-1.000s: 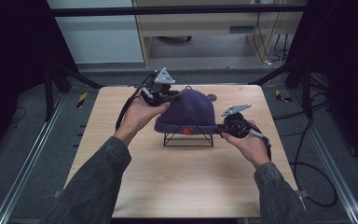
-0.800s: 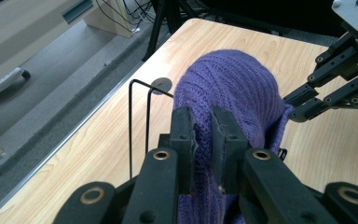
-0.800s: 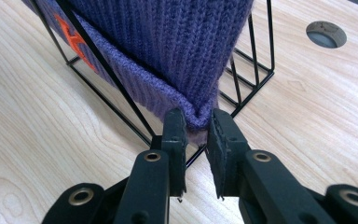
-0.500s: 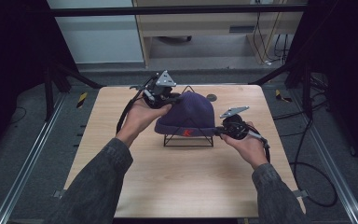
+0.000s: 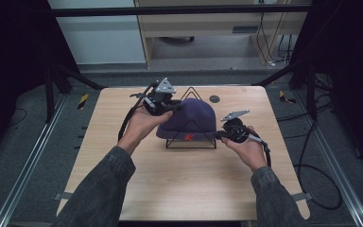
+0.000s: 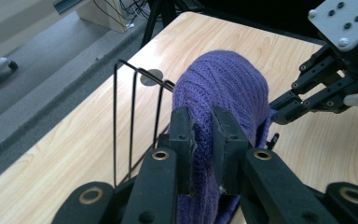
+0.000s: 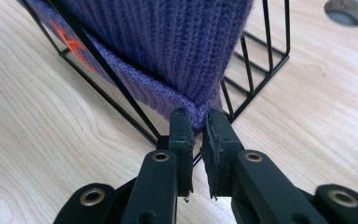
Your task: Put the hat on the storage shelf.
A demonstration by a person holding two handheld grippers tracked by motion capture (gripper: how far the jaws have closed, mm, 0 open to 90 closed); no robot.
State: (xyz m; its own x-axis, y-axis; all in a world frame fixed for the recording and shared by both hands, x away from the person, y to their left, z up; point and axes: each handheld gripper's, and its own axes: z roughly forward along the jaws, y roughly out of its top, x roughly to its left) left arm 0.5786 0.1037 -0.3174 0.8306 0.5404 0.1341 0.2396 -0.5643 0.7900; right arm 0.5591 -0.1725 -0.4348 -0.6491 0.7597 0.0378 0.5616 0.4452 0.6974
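Note:
A purple knitted hat [image 5: 189, 118] with an orange mark is draped over a black wire rack [image 5: 191, 143] at the middle of the table. My left gripper [image 5: 171, 107] is at the hat's far left side, shut on a fold of the knit [image 6: 223, 88] that sits between its jaws. My right gripper [image 5: 220, 135] is at the hat's right lower edge, shut on the corner of the cuff [image 7: 168, 42] just above the rack's wires [image 7: 256, 60]. The left gripper view also shows the right gripper [image 6: 276, 115] touching the hat's far side.
The light wooden table [image 5: 179, 189] has a round grey hole cover [image 5: 214, 99] behind the rack. Dark frame legs and cables stand around the table. Both forearms come in from the near edge.
Both grippers and the hat have shifted slightly toward the near edge. Both grips hold as before.

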